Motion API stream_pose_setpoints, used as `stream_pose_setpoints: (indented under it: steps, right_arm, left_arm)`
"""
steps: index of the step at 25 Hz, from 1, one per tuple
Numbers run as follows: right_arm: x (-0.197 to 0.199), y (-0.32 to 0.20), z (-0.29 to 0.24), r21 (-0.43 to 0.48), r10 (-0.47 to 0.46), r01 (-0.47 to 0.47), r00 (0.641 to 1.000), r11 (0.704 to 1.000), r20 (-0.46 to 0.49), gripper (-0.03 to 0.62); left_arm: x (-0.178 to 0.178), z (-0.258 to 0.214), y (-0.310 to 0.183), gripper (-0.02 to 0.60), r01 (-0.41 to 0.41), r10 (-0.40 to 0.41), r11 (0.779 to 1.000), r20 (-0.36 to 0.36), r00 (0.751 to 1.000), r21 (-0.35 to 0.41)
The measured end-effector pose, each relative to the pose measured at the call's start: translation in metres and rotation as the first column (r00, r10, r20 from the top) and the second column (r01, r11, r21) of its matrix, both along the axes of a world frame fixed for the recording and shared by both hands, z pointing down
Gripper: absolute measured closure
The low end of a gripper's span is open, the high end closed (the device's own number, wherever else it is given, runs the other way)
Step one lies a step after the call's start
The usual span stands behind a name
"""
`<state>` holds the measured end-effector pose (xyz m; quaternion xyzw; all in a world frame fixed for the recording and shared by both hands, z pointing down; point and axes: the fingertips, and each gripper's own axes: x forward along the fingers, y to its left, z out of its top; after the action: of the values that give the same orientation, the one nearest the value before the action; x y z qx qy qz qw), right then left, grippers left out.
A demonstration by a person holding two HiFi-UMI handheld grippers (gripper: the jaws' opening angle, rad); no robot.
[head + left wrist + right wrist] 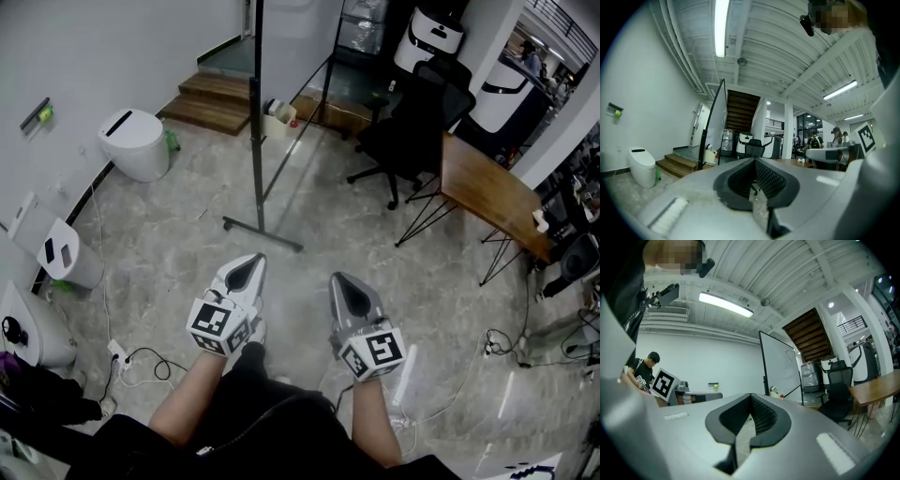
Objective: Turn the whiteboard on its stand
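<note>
Ahead, the whiteboard (295,37) rises off the floor (187,206), a flat white panel in a thin black frame. Its slim black stand (255,150) ends in a straight foot bar. The floor is grey stone, veined like marble. The left gripper (257,259) and right gripper (337,278) hover level, well short of the whiteboard. Both are smooth grey wedges with ribbed black pads (764,416), their jaws pressed together on nothing.

The left forearm (188,401) and right forearm (374,424) reach forward side by side, bare, each hand holding a gripper that points level and ahead. The left gripper (247,268) has its jaws closed together with nothing between them. The right gripper (343,287) is likewise closed and empty.
</note>
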<state>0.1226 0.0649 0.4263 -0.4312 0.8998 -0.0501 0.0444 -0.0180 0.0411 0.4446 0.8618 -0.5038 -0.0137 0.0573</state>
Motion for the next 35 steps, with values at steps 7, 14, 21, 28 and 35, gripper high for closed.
stream_pose_setpoints:
  steps: [7, 14, 21, 28, 35]
  right_arm:
    - [-0.021, -0.061, -0.001, -0.006, 0.015, -0.015, 1.000, 1.000, -0.005, 0.588]
    - [-0.052, -0.116, -0.007, -0.011, 0.023, -0.023, 1.000, 1.000, -0.012, 0.588]
    - [-0.073, -0.164, -0.007, -0.020, 0.044, -0.045, 0.999, 0.999, -0.021, 0.588]
    - [-0.098, -0.204, -0.006, -0.017, 0.062, -0.063, 0.998, 0.998, -0.027, 0.588]
    - [-0.119, -0.234, -0.006, -0.017, 0.087, -0.087, 0.996, 0.996, -0.036, 0.588]
  left_arm:
    - [-0.020, -0.004, -0.068, 0.578, -0.029, 0.028, 1.000, -0.008, 1.000, -0.005]
    - [-0.039, -0.005, -0.130, 0.578, -0.068, 0.068, 0.998, 0.000, 0.998, -0.014]
    - [-0.059, -0.004, -0.182, 0.578, -0.097, 0.097, 0.995, -0.008, 0.995, -0.021]
    - [-0.081, -0.005, -0.226, 0.578, -0.119, 0.119, 0.993, -0.014, 0.993, -0.012]
    - [-0.104, 0.002, -0.258, 0.578, -0.136, 0.135, 0.991, -0.024, 0.991, -0.021]
